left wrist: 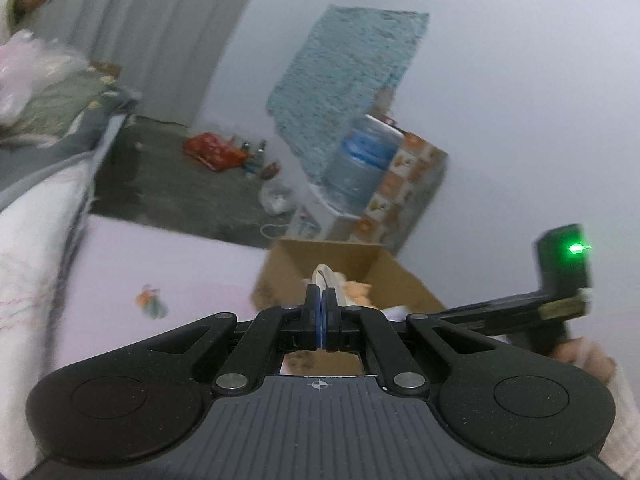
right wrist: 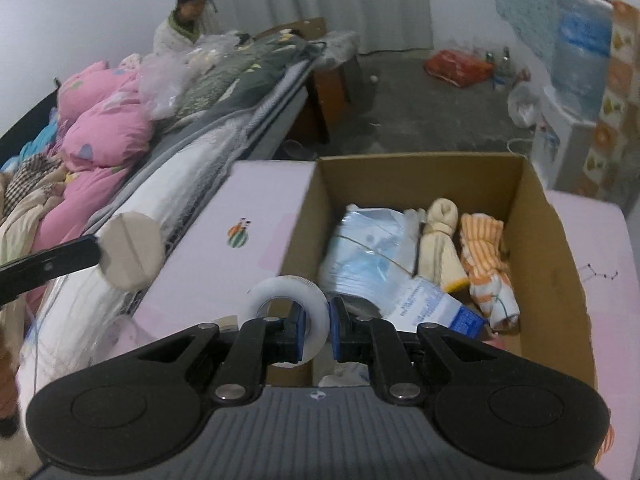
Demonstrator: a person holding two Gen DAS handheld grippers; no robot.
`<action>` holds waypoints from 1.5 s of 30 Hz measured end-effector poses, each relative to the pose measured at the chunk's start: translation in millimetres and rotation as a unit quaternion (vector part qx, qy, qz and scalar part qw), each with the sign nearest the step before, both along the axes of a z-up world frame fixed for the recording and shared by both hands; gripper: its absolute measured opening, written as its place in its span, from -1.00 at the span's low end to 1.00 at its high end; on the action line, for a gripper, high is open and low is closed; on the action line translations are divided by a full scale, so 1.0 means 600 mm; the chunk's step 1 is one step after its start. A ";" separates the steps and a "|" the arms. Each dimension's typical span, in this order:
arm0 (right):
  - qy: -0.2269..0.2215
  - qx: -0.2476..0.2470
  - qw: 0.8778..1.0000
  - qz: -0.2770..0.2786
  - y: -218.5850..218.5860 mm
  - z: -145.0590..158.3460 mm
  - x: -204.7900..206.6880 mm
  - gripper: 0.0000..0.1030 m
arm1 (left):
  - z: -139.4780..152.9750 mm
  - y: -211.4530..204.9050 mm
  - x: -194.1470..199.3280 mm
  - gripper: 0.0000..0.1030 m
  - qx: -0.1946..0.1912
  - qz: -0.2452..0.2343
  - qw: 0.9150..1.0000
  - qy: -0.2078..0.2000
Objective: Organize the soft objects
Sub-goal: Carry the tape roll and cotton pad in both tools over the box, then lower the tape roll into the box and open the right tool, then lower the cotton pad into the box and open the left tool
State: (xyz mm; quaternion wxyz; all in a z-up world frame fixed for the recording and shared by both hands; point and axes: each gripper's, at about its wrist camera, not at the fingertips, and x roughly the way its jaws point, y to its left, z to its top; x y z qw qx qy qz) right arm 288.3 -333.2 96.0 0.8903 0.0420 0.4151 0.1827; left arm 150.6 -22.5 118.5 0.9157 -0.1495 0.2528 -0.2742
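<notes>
A: Three soft bundles already lie in the cardboard box (right wrist: 536, 216): a pack of blue face masks (right wrist: 368, 248), a cream rolled cloth (right wrist: 438, 240) and an orange striped cloth (right wrist: 486, 264). What does the right hand-held gripper (right wrist: 318, 334) carry?

B: It is clenched on a roll of clear tape (right wrist: 286, 300), held just above the box's near left corner.

A: And the left hand-held gripper (left wrist: 321, 316)?

B: Its jaws are pressed together on something thin and white that I cannot identify, over the box (left wrist: 320, 258).

A: How would you place the roll well?

B: I'd carry it inward past the wall, lower it into the bare patch beside the masks, then release. The box stands on the pink counter (right wrist: 260, 208).
</notes>
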 end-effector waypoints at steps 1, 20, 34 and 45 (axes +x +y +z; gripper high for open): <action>0.000 -0.008 1.000 -0.001 0.002 -0.007 0.007 -0.68 | 0.003 -0.011 -0.001 -1.00 0.005 -0.003 1.000 -0.004; 0.080 -0.213 0.972 0.052 0.102 -0.119 0.098 -0.54 | -0.017 -0.066 0.016 -1.00 0.032 -0.014 0.999 0.027; 0.031 -0.098 0.994 0.027 -0.001 -0.023 0.039 -0.16 | -0.010 -0.142 0.081 -1.00 0.044 -0.025 0.996 0.067; 0.025 -0.001 0.998 -0.053 -0.124 -0.032 0.040 -0.16 | -0.079 -0.239 0.219 -1.00 0.144 0.005 0.981 0.127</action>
